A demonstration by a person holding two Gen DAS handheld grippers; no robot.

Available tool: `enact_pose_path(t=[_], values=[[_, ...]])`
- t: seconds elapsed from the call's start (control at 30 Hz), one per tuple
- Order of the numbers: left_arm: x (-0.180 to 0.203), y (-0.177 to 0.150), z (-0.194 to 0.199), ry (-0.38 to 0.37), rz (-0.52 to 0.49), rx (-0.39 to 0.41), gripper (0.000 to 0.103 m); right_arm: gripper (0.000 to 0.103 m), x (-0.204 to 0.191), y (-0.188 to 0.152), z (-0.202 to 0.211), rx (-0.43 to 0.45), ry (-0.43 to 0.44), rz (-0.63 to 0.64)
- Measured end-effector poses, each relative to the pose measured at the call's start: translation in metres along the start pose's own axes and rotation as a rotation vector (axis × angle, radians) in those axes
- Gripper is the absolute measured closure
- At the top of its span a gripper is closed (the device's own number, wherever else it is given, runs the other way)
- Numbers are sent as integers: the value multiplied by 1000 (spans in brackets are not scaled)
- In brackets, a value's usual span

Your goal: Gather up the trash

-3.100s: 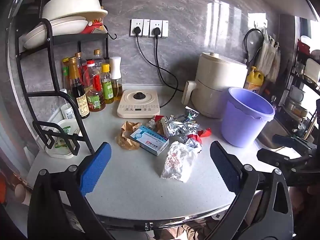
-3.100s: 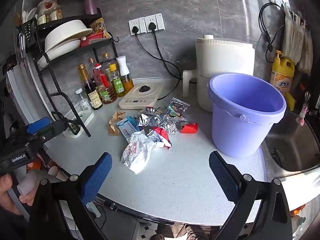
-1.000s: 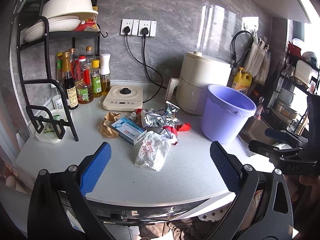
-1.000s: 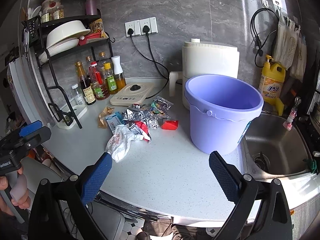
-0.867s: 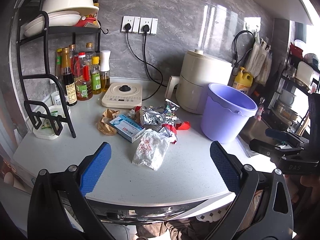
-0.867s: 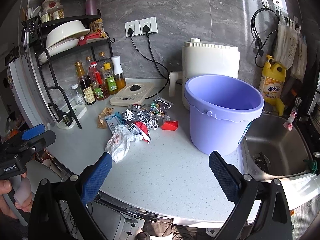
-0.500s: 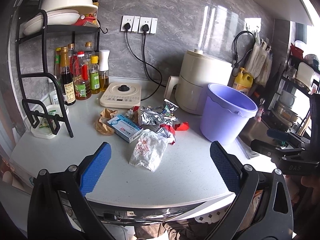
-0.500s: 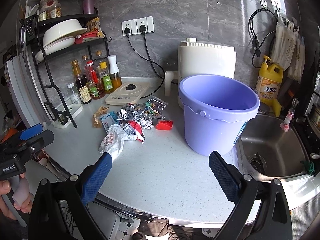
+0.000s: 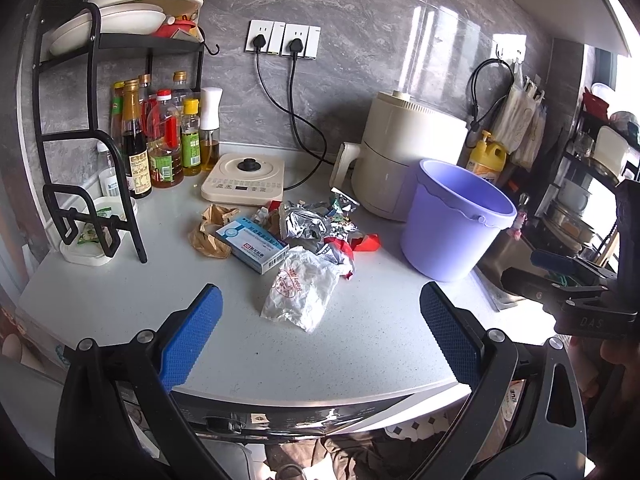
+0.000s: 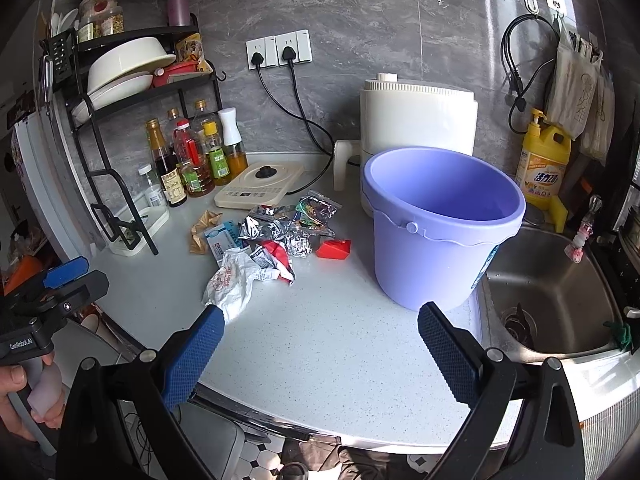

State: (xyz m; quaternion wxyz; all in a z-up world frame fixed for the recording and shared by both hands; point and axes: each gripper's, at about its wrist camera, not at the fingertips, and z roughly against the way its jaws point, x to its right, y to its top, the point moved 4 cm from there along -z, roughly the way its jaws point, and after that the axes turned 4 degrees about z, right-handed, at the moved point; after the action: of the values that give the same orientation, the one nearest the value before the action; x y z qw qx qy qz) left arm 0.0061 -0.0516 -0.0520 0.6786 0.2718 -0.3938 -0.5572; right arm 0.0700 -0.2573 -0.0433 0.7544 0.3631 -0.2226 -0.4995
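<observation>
A pile of trash lies on the white counter (image 9: 360,344): a crumpled white plastic bag (image 9: 302,288), a blue-and-white carton (image 9: 253,244), brown paper (image 9: 210,232), silver foil wrappers (image 9: 306,222) and a red scrap (image 9: 366,242). The pile also shows in the right wrist view, with the bag (image 10: 232,278), foil (image 10: 276,224) and a red box (image 10: 334,249). An empty lilac bucket (image 9: 456,220) (image 10: 440,224) stands right of the pile. My left gripper (image 9: 320,336) is open and empty, near the counter's front edge. My right gripper (image 10: 318,354) is open and empty, in front of the bucket.
A white air fryer (image 10: 416,116) stands behind the bucket. A cream hot plate (image 9: 244,184) and sauce bottles (image 9: 160,148) under a black dish rack (image 9: 100,92) are at the back left. A steel sink (image 10: 552,292) and a yellow detergent bottle (image 10: 542,160) are on the right.
Both grippers stay open. The left view has drawn a little closer to the trash pile. The right view has shifted slightly right, and the bucket looms larger.
</observation>
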Motion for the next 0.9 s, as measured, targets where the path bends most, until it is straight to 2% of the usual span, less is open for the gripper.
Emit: enact_pose_path(t=[0.1,0.3,0.4,0.6,0.73,0.8,0.83,0.9], values=[[-5,-2,-12,-14,-4,-23,7,12,-2,0,-16,-17,25,-26],[-20,-4,-46,-35,13,-77,17,21,-10,-7,-50,-77,68,-37],[-28,-7,-68,-49,32,-109,19,29,-10,-12,-68,-111,89,-53],[-44,-18,-117,-63,43,-177,25,37,-13,-20,-100,-162,96,-73],[-52,-26,-150,-69,43,-217,25,38,-16,-22,-118,-193,85,-54],[-56,-28,-166,-35,44,-234,30,38,-18,-23,-125,-204,79,-42],[-56,-30,-173,-40,52,-248,35,38,-19,-23,-129,-209,80,-37],[-56,-33,-186,-42,54,-276,37,38,-20,-22,-137,-223,77,-33]])
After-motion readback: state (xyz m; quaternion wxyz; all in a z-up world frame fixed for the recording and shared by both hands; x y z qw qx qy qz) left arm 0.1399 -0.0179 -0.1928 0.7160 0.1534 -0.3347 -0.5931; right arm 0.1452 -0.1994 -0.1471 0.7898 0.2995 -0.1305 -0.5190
